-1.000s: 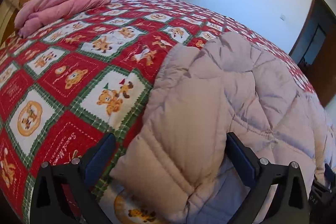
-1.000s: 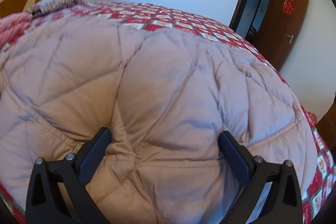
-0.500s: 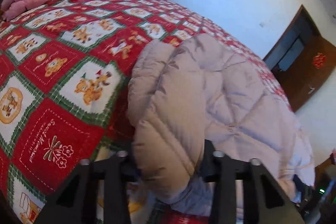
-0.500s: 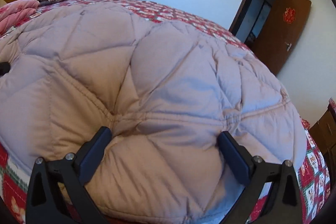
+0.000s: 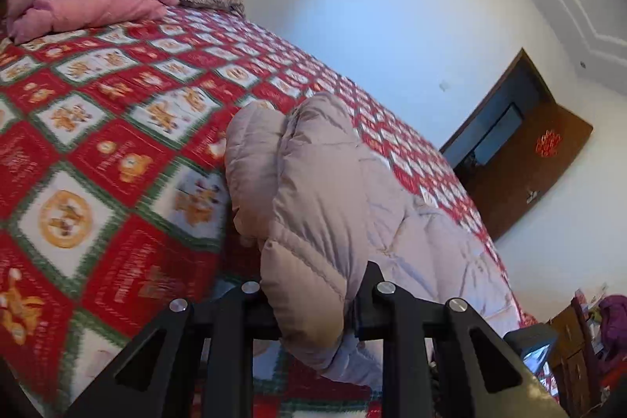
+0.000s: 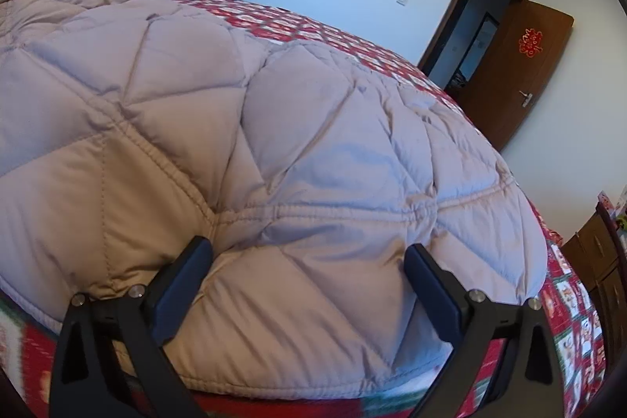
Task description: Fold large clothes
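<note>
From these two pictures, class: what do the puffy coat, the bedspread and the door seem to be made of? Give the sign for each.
Puffy coat: probably a smooth synthetic shell over soft filling; it has a slight sheen and bulges between stitched diamond seams.
Bedspread: soft printed cloth, perhaps fleece or cotton; matt, with bear pictures in red and green squares.
Door: looks like brown wood or veneer with a light gloss; the handle looks like metal.

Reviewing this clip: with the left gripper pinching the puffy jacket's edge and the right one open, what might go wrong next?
1. The left gripper, whose jaws have just been closing, pinches only a thick, slick roll of the quilted jacket; the padding may slip out as it lifts.
2. The right gripper stands open around the jacket's hem, gripping nothing, so a one-sided lift may twist the fold.
3. The dragged jacket may rumple the bedspread.
</note>
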Available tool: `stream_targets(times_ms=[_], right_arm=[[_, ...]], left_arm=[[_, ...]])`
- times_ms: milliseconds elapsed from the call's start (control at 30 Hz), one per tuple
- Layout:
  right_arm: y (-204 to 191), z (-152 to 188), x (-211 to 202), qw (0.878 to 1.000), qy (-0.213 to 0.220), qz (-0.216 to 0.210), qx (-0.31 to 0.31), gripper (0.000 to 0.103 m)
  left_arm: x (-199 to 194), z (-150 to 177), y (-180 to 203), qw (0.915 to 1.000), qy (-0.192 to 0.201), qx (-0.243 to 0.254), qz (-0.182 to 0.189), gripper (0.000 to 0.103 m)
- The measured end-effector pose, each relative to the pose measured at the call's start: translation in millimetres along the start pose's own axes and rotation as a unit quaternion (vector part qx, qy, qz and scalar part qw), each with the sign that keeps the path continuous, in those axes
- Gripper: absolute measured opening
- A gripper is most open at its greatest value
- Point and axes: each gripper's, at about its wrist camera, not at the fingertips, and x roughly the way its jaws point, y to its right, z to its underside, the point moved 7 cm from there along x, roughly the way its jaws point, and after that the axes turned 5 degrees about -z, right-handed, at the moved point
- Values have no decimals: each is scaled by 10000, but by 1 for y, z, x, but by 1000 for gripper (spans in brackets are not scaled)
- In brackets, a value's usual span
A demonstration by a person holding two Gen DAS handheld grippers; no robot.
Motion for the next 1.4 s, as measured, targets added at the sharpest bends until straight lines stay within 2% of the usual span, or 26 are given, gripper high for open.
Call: stream_targets(times_ms=[133, 267, 300, 367, 433, 500, 600, 633, 700, 767, 800, 867, 1033, 1133, 1200, 1233, 1300, 1333, 1367, 1400], right_arm=[[-25, 1, -8, 9997, 110, -195, -135, 100], [-28, -2, -24, 9960, -36, -848, -272, 101], [-21, -4, -32, 9940, -59, -1044, -312, 101], [3, -4, -44, 9935, 20, -1108, -263, 102], [43, -5, -53, 9953, 141, -941, -150, 103], [99, 0, -52, 9983, 123, -564, 49, 103], [168, 15, -46, 9982, 58, -140, 574, 103], [201, 27, -43, 9962, 2, 19, 871, 103], [240, 44, -40, 9912, -114, 207, 1302, 103], [264, 60, -42, 9860, -172, 334, 1622, 103], [275, 67, -43, 9837, -183, 388, 1748, 103], [288, 85, -47, 9796, -216, 440, 1948, 103], [306, 110, -48, 9740, -271, 413, 2211, 103], [307, 117, -40, 9729, -347, 343, 2261, 103], [307, 119, -37, 9736, -361, 347, 2229, 103], [308, 119, -36, 9737, -357, 365, 2220, 103], [309, 121, -33, 9734, -387, 369, 2230, 103], [310, 121, -32, 9728, -417, 380, 2245, 103], [311, 121, -32, 9725, -431, 399, 2253, 103], [311, 121, -31, 9722, -433, 416, 2263, 103]], left_arm=[[-20, -16, -12, 9993, 270, 164, -212, 23], [-36, -36, 8, 9975, 498, 434, -264, 23], [-39, -39, 17, 9964, 572, 559, -267, 23], [-44, -46, 50, 9934, 737, 866, -176, 23], [-43, -49, 95, 9876, 887, 1288, -119, 23], [-43, -46, 137, 9814, 967, 1656, 66, 23], [-36, -31, 211, 9667, 1015, 2322, 358, 23], [-33, -22, 232, 9616, 998, 2520, 436, 23], [-20, -1, 273, 9497, 914, 2940, 569, 23], [-3, 25, 306, 9379, 755, 3320, 666, 23], [11, 47, 326, 9289, 616, 3580, 716, 23], [31, 81, 346, 9156, 408, 3931, 742, 23], [73, 166, 370, 8797, -176, 4698, 710, 24], [74, 189, 380, 8615, -1, 5045, 581, 30], [65, 192, 385, 8556, 45, 5142, 586, 43], [55, 190, 389, 8536, 125, 5163, 683, 45], [29, 183, 398, 8492, 392, 5196, 858, 61], [17, 179, 404, 8501, 555, 5148, 962, 68], [-2, 172, 407, 8499, 761, 5094, 1109, 82], [-12, 166, 409, 8511, 855, 5035, 1218, 89]])
